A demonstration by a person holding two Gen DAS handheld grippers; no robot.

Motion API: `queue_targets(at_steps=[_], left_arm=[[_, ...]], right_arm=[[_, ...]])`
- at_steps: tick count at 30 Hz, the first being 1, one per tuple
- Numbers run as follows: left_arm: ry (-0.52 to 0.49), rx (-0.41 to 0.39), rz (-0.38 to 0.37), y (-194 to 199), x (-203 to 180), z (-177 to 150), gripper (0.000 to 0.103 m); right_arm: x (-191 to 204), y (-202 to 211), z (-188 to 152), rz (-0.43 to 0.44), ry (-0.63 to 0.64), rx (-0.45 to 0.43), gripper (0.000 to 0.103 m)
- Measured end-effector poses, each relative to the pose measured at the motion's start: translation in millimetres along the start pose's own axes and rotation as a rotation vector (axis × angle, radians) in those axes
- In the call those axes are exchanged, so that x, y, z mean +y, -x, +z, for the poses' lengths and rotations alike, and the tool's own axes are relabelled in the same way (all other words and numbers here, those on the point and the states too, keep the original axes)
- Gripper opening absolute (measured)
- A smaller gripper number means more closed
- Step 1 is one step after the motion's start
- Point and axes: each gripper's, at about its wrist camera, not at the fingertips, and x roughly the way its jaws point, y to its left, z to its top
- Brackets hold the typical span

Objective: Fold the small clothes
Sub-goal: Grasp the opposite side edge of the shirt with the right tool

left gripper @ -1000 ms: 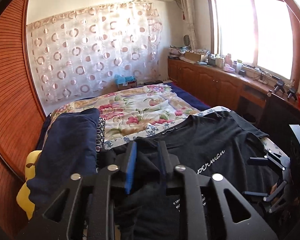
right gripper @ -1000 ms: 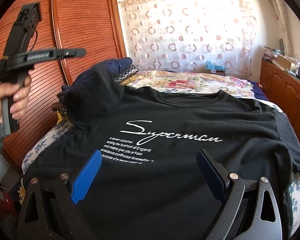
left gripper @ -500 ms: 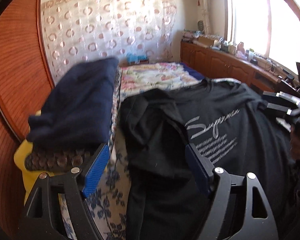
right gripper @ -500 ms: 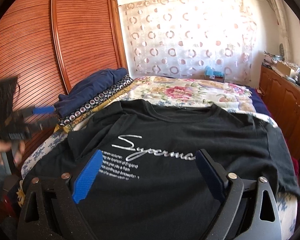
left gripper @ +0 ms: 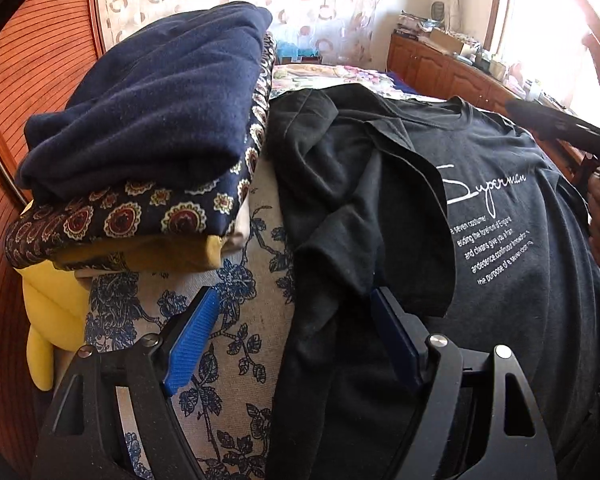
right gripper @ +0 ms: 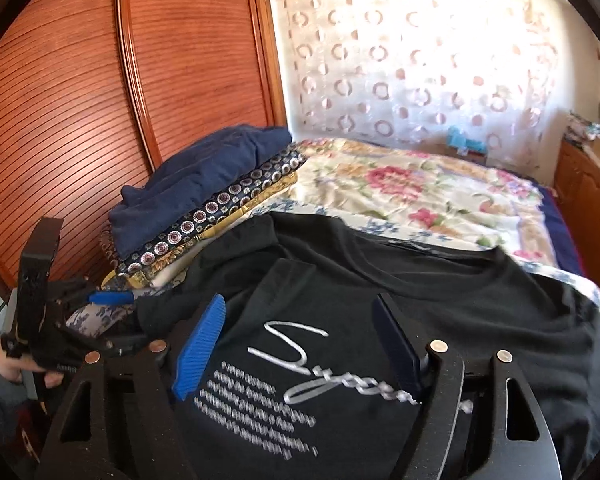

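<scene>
your black t-shirt (left gripper: 500, 240) lies chest-up on the bed (left gripper: 228, 280), its sleeve folded in, right beside the stack of folded clothes (left gripper: 148, 152). your left tool (left gripper: 296, 340) has just opened, its pads apart over the shirt's edge. your right tool (right gripper: 300, 344) has been closing above the print, gripping nothing.

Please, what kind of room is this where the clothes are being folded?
Most likely a home bedroom. A bed with a floral bedspread fills the middle, a slatted wooden wardrobe stands beside it, and folded clothes are stacked next to the black T-shirt.
</scene>
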Motion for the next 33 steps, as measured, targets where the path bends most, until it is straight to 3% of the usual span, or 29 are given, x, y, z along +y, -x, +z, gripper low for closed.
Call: queue_targets(at_steps=[14,19,22,24,28,33], left_arm=[[-0.005,0.003,0.002,0,1,-1,0.084],[-0.004,0.004,0.001,-1,1,0,0.084],[-0.004,0.004,0.001,-1,1,0,0.084],[-0.004,0.004,0.001,-3,0,1,0.084],[0.029,-0.009,0.03,2,6,0,0.084],[0.087,-0.119,-0.008,37,14,-2,0.083]], right_arm=[[-2,-93,31,0.061,-0.016,0.172,0.066],[3,-118,27,0.023,0.02,0.243,0.05],[5,-124,24,-0.025,0.066,0.252,0.031],[2,-127,24,-0.023,0.064,0.255,0.012],[-7,-123,20,-0.016,0.061,0.23,0.005],[-19,-97,14,-0.035,0.06,0.147,0.004]])
